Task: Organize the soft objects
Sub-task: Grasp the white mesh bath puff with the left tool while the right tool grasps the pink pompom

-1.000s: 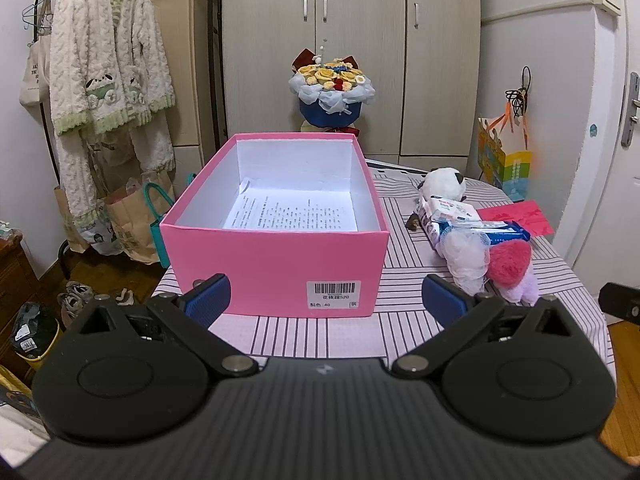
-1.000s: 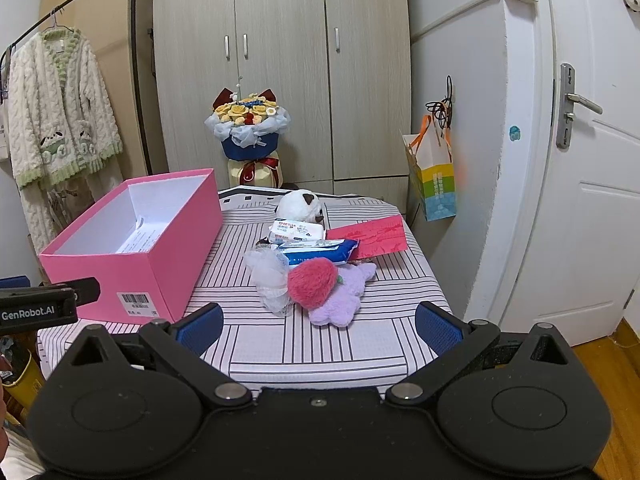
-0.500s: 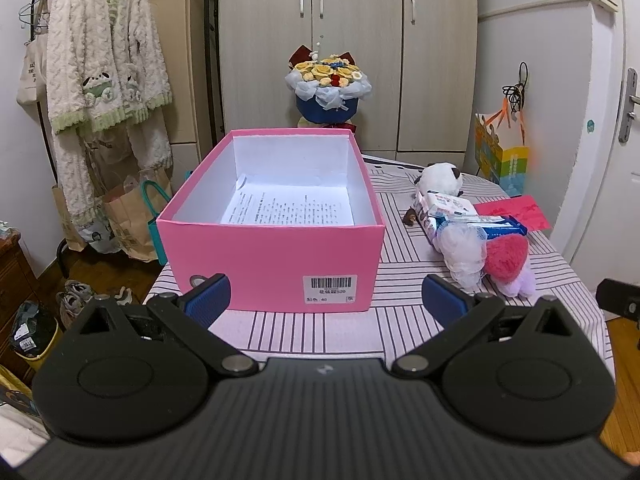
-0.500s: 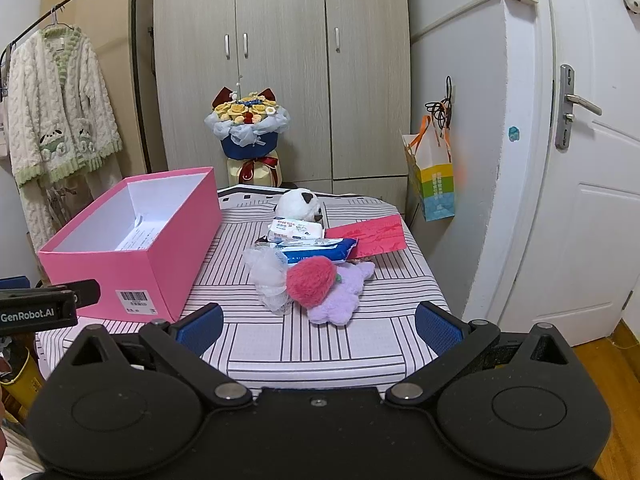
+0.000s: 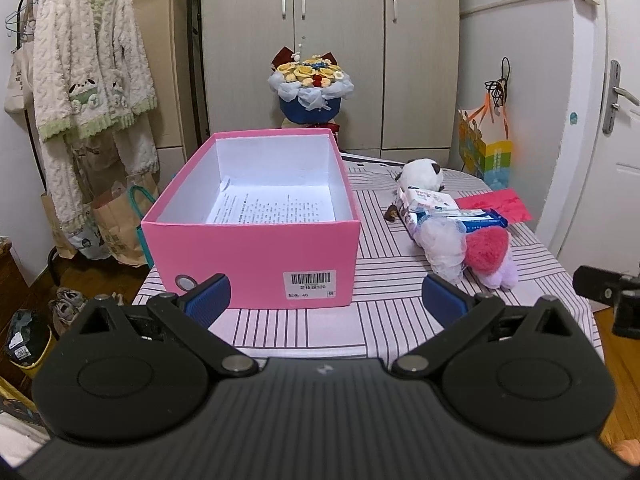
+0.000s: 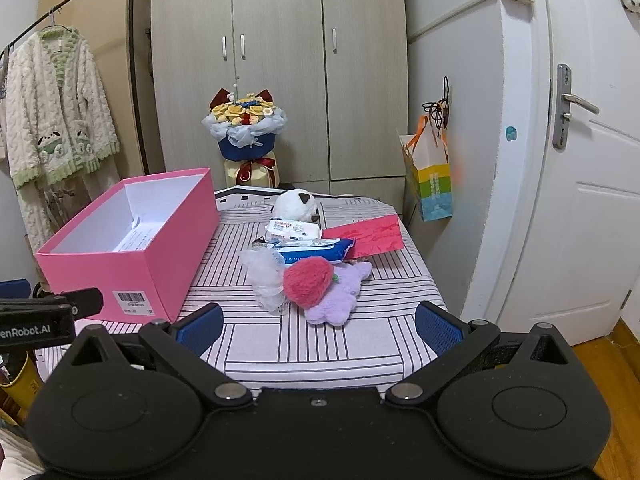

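An open pink box [image 5: 256,248] [image 6: 132,264] with a printed sheet inside stands on the left of the striped table [image 6: 320,344]. To its right lie soft things in a heap: a white mesh puff [image 6: 266,276], a red plush strawberry [image 6: 308,280] on a purple plush [image 6: 340,296], a black-and-white plush [image 6: 296,202], and tissue packs [image 6: 292,230]. My left gripper [image 5: 326,296] is open and empty in front of the box. My right gripper [image 6: 318,322] is open and empty, short of the heap.
A red envelope [image 6: 372,234] lies at the table's right. A flower bouquet [image 6: 244,130] stands behind the table before a wardrobe. A clothes rack with a cardigan [image 5: 88,72] is at left, a door [image 6: 592,200] and hanging gift bag [image 6: 432,176] at right.
Both views have shifted slightly; the left gripper has dropped back a little from the box. Both grippers stay open and empty. Nothing on the table has moved.
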Demonstrator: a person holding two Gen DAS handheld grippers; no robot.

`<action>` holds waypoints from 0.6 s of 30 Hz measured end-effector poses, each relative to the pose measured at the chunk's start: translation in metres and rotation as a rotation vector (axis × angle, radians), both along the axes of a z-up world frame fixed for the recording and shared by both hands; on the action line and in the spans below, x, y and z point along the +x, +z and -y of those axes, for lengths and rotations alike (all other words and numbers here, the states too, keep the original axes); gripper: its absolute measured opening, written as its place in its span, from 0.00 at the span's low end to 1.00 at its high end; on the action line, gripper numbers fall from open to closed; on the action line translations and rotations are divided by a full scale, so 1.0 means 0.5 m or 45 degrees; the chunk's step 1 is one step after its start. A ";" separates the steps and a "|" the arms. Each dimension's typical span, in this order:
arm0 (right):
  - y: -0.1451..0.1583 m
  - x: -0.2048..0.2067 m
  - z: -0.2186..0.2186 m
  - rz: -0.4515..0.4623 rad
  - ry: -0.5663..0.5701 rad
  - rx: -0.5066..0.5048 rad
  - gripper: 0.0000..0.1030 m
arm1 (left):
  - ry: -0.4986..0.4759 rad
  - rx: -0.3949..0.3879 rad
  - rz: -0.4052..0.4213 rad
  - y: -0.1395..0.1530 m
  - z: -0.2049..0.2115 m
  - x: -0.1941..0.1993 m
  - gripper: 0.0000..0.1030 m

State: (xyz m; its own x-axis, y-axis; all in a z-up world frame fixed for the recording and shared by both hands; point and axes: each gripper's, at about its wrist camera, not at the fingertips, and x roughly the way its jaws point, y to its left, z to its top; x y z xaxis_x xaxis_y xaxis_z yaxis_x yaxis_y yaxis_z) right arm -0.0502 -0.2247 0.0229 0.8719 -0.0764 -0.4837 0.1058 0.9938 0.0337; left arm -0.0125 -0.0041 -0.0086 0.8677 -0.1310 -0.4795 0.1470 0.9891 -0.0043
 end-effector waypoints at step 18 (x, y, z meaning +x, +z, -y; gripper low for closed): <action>-0.038 0.071 0.048 0.285 0.139 -0.139 0.94 | -0.260 -0.142 0.205 0.034 0.080 0.098 0.95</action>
State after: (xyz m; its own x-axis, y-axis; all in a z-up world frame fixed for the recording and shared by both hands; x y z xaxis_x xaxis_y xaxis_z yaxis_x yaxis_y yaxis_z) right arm -0.0148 -0.2490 0.0038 0.9622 -0.0172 -0.2719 -0.0003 0.9979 -0.0640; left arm 0.0364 -0.0441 0.0084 0.8818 -0.3552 -0.3102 0.3509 0.9337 -0.0716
